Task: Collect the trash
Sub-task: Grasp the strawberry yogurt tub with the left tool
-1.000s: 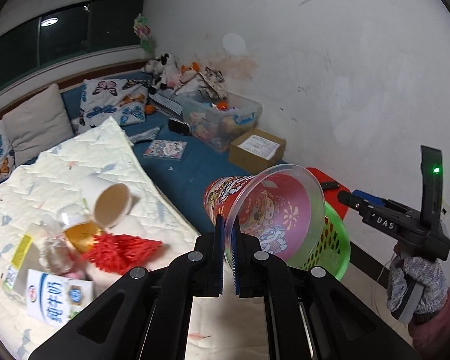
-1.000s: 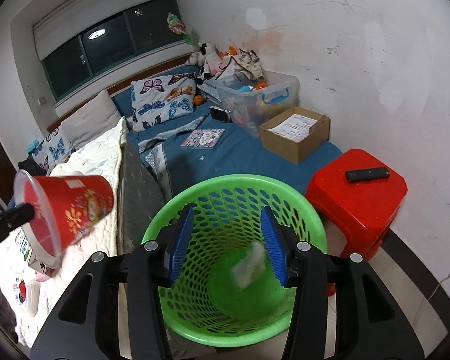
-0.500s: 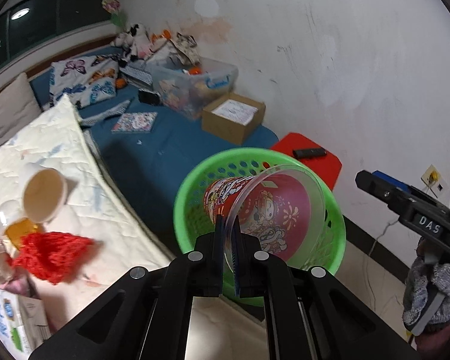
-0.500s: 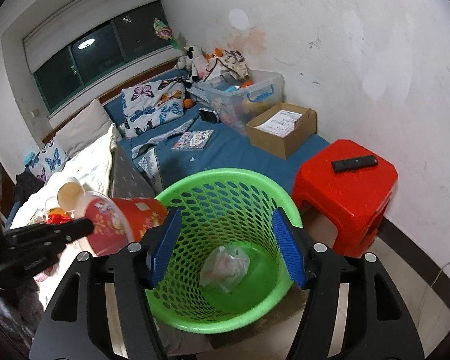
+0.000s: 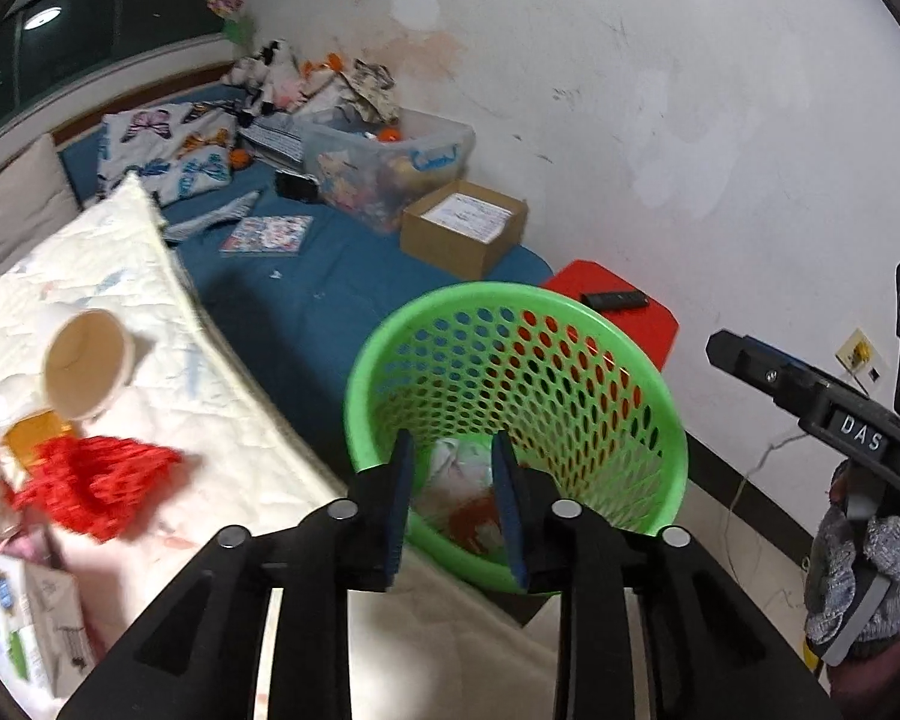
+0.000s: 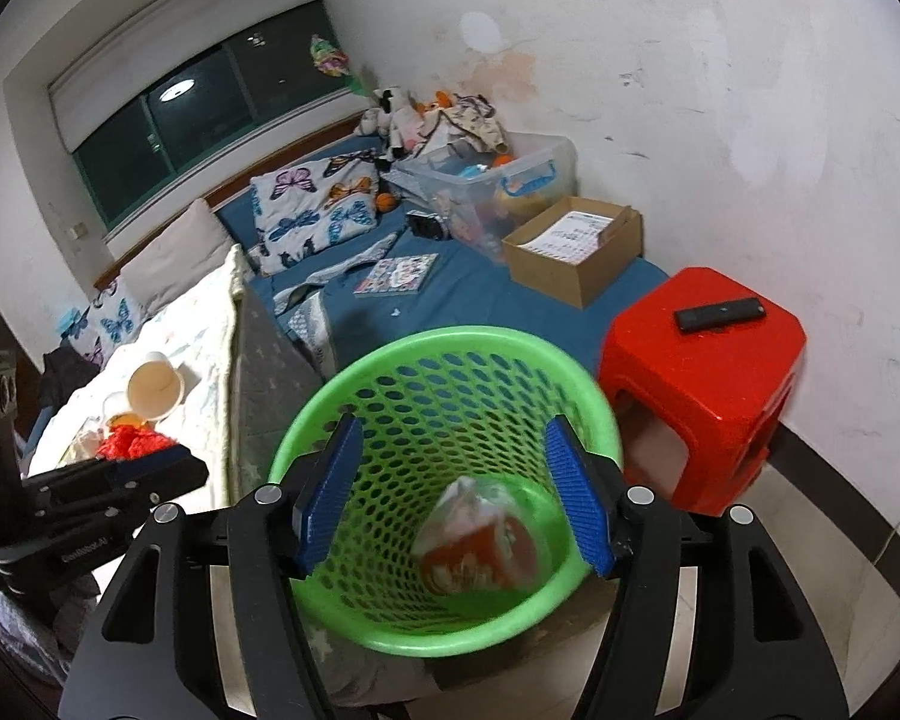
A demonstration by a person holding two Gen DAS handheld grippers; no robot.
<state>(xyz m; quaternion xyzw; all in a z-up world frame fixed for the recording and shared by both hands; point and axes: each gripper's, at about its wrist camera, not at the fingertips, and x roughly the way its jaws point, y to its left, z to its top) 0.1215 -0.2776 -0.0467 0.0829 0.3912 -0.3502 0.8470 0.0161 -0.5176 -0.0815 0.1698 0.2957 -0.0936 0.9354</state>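
left tongs (image 5: 453, 498) parted | red cup (image 6: 480, 552) in green basket (image 6: 354, 384)

Basket (image 6: 450, 354): green perforated plastic, glossy; stool (image 6: 708, 360): red moulded plastic, smooth sheen; quilt (image 5: 90, 312): cream stitched cloth, matt; box (image 6: 576, 252): brown cardboard, dull; left gripper (image 5: 453, 498) pads (image 5: 399, 498): blue, ribbed.

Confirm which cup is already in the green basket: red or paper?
The red cup, lying at the bottom of the green basket beside a clear bag. The paper cup lies on its side on the white quilt.
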